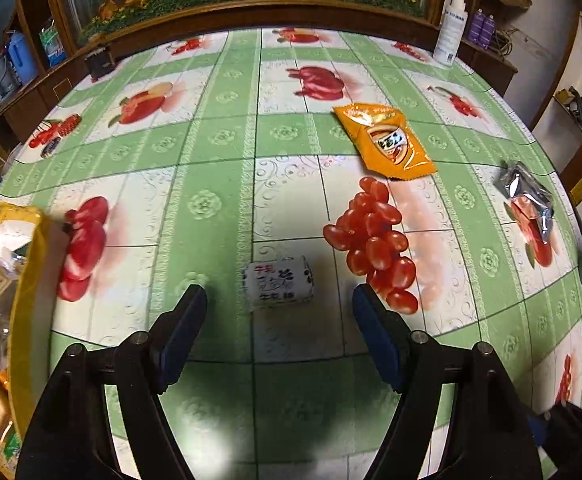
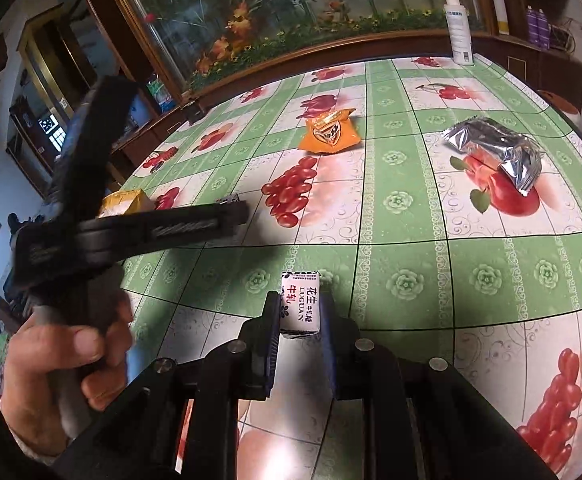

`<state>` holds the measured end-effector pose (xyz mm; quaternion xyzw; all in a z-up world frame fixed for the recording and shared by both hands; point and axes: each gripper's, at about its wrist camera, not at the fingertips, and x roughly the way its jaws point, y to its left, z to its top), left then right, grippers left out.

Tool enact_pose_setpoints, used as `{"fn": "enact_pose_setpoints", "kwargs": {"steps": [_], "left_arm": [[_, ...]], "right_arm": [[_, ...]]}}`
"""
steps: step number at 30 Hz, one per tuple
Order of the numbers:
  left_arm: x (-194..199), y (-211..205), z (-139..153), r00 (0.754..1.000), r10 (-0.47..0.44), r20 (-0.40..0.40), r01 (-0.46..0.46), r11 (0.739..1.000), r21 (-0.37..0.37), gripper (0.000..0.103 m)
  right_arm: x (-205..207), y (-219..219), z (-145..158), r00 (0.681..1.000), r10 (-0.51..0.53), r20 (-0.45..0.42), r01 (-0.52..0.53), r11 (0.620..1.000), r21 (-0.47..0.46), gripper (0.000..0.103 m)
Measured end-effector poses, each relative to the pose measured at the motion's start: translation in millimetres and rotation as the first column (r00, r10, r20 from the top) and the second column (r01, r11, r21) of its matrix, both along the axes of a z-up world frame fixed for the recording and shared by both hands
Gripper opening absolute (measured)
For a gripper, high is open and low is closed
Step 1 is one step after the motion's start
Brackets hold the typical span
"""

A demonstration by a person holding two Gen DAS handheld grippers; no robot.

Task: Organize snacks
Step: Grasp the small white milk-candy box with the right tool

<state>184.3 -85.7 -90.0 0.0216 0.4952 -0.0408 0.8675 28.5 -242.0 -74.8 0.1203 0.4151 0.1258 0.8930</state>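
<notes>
My left gripper (image 1: pixel 279 295) is open, low over the table. A small white wrapped candy (image 1: pixel 278 282) lies on the cloth just ahead of its fingertips, touching neither. My right gripper (image 2: pixel 300 301) is shut on a second white candy (image 2: pixel 301 306) with red and black print, gripped by its sides just above the cloth. An orange snack packet (image 1: pixel 387 140) (image 2: pixel 327 134) and a silver foil packet (image 1: pixel 527 200) (image 2: pixel 495 148) lie farther back. An open yellow bag (image 1: pixel 11 280) (image 2: pixel 125 202) holding snacks sits at the left.
The fruit-print green tablecloth (image 1: pixel 219 200) covers a round table. A white spray bottle (image 1: pixel 451 28) (image 2: pixel 459 28) stands at the far edge against a wooden cabinet. In the right wrist view a hand (image 2: pixel 71 360) holds the left gripper, one finger (image 2: pixel 195 224) stretching across the left side.
</notes>
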Motion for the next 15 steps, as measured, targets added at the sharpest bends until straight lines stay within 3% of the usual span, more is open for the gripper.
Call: {"fn": "enact_pose_setpoints", "kwargs": {"steps": [3,4,5,15], "left_arm": [[-3.0,4.0,1.9,0.999,0.015,0.045,-0.014,1.000,-0.021,0.061],[-4.1,5.0,3.8,0.998,0.016,0.055,-0.015,1.000,-0.019,0.041],[-6.1,7.0,5.7,0.998,0.015,0.054,-0.014,1.000,-0.021,0.029],[-52.1,36.0,9.8,0.992,0.091,0.088,-0.091,0.996,-0.008,0.029]], "right_arm": [[0.1,0.2,0.6,1.000,0.008,0.000,-0.007,1.000,0.013,0.019],[-0.5,-0.6,0.7,1.000,0.008,0.002,-0.008,1.000,0.016,0.019],[-1.1,-1.0,1.5,1.000,0.007,0.005,-0.007,1.000,0.018,0.019],[-9.7,5.0,5.1,1.000,0.010,0.015,-0.010,1.000,0.025,0.019]]}}
